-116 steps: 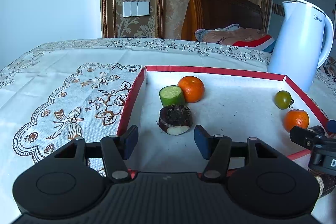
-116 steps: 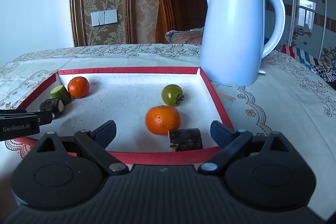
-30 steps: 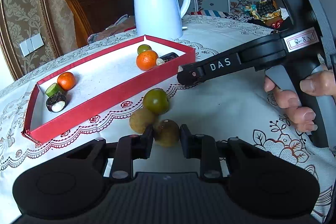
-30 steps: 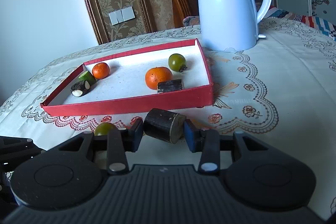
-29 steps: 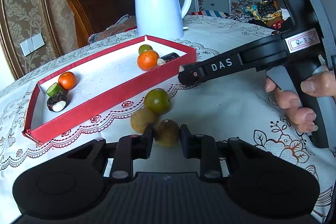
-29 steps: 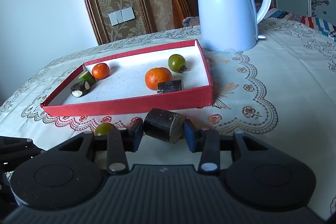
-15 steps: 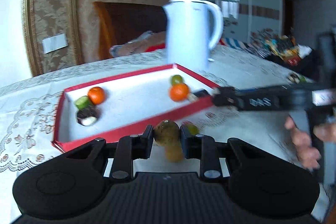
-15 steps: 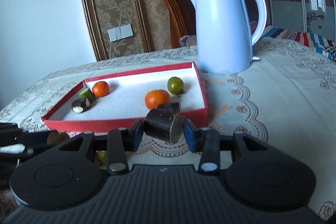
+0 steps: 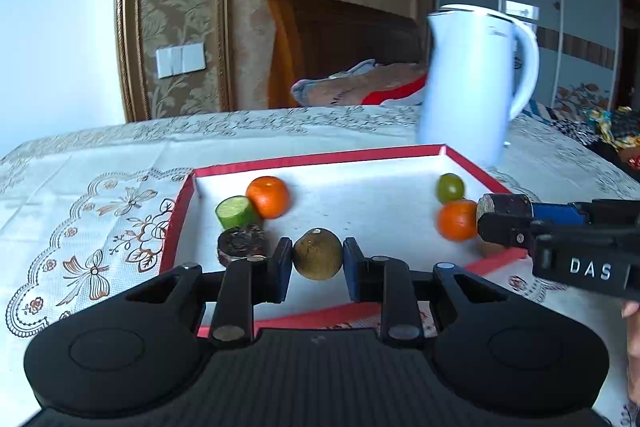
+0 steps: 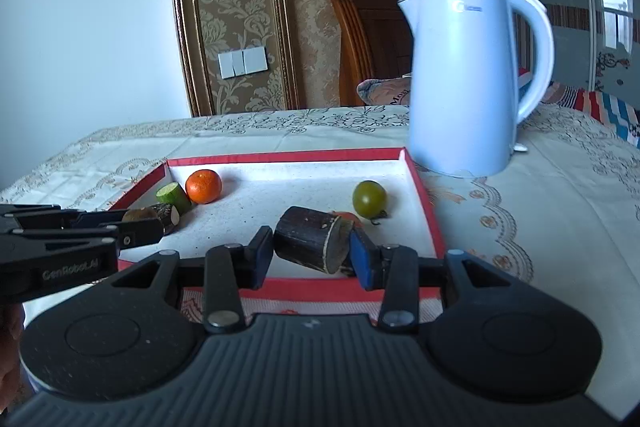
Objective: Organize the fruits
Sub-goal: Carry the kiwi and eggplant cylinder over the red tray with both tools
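Observation:
My left gripper (image 9: pixel 317 267) is shut on a brown round fruit (image 9: pixel 317 254) and holds it over the front of the red tray (image 9: pixel 320 158). My right gripper (image 10: pixel 312 259) is shut on a dark sugarcane piece (image 10: pixel 310 245) above the tray's front right part (image 10: pixel 288 158). The tray holds an orange (image 9: pixel 267 196), a cucumber piece (image 9: pixel 233 213), a dark cut piece (image 9: pixel 240 245), a green tomato (image 9: pixel 450 187) and a second orange (image 9: pixel 456 219), mostly hidden behind the sugarcane in the right wrist view.
A white electric kettle (image 10: pixel 468 79) stands just behind the tray's right rear corner. The table has an embroidered cloth (image 9: pixel 80 211). A wooden chair (image 9: pixel 340 43) with cloth on it stands behind the table.
Both grippers have lifted their items off the cloth in front of the tray and carried them forward over the tray. Both stay shut.

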Motion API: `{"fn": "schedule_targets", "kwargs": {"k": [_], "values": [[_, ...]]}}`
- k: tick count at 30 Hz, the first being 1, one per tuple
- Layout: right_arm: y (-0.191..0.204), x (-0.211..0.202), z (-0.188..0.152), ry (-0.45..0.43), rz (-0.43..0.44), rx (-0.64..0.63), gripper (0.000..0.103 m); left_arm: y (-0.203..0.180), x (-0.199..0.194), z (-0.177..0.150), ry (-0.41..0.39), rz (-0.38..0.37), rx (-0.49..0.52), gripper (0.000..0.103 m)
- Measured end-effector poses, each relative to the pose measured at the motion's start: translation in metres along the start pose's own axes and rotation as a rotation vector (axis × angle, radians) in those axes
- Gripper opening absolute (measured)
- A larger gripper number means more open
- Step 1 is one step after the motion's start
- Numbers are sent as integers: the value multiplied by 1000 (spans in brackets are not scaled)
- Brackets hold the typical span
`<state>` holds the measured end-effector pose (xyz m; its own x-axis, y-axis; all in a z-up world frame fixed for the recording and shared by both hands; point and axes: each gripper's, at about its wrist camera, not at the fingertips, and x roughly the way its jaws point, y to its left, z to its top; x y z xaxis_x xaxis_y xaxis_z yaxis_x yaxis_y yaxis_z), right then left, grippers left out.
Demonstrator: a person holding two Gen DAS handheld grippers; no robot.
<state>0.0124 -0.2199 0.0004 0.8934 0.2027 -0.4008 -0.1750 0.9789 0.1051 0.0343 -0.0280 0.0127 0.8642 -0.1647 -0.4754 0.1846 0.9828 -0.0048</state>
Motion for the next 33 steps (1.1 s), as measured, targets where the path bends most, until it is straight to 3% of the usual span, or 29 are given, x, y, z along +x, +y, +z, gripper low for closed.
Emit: {"fn": "schedule_targets", "kwargs": {"k": [19,33], "values": [[30,44,2,72,-10,-55,39,14,30,-3,66,138,-54,26],[44,63,1,108,-26,-101,39,21,39,-4,97,152,-94,27]]}}
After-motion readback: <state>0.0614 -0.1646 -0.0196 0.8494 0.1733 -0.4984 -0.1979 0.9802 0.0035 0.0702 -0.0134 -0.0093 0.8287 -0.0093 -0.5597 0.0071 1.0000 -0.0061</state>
